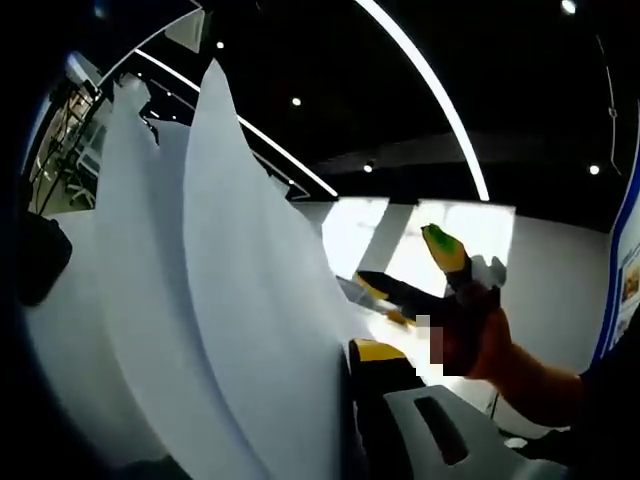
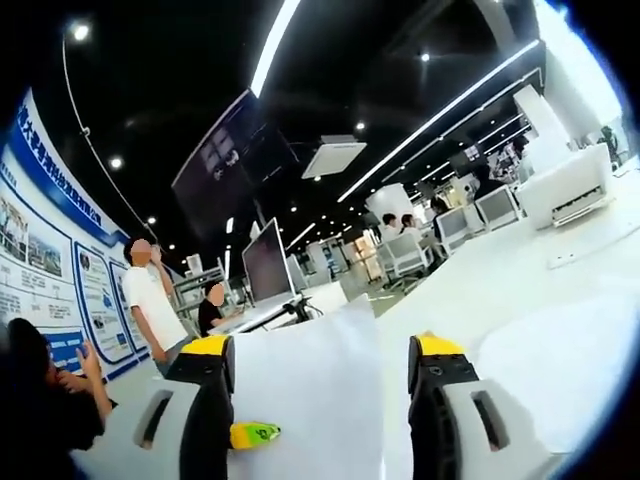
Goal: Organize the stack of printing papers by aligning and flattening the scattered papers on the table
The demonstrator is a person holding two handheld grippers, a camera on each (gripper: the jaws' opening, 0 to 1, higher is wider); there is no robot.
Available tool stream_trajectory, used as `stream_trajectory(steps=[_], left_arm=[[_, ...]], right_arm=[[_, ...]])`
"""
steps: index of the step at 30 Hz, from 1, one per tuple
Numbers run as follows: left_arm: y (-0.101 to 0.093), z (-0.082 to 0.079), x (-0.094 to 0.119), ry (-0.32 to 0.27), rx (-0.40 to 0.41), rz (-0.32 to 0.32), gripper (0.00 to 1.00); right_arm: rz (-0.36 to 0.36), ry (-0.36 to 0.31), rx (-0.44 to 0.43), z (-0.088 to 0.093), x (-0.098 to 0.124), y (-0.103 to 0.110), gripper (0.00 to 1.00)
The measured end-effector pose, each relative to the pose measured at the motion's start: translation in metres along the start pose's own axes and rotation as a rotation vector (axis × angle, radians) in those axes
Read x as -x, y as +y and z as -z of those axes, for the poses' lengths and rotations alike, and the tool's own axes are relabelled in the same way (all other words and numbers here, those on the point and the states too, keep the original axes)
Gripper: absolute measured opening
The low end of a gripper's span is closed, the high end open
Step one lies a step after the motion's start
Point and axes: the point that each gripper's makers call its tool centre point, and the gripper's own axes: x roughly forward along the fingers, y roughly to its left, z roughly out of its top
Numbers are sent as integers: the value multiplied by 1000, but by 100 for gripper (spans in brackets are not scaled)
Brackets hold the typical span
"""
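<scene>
Clearly the papers [image 1: 240, 300] are lifted off the counter [image 2: 560, 300] and stand on edge in the left gripper view, several white sheets fanned apart and curving upward, their top corners at uneven heights. Whether the left gripper [image 1: 370, 400] is closed on them I cannot tell; one yellow-tipped jaw shows just beside the sheets, the other is hidden behind them. Across from it, the other gripper shows with a gloved hand [image 1: 480, 340] holding it. In the right gripper view the right gripper [image 2: 320, 375] has its jaws set wide, either side of a white sheet [image 2: 310, 390] whose edge rises between them; it is not pinching it. People stand and sit in the background on the left. By my judgement the sheets are light, limp and slippery against each other, so they will bow and slide; holding near the side edges and tapping the lower edge on the counter should square them
</scene>
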Motion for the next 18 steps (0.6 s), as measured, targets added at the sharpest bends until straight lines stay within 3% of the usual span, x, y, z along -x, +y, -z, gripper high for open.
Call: stream_trajectory(steps=[9, 18], left_arm=[[1, 1, -1, 5, -9, -5, 10], [1, 2, -1, 11, -19, -12, 11]], right_arm=[[42, -21, 14, -8, 15, -14, 72], [76, 6, 84, -7, 23, -21, 79]])
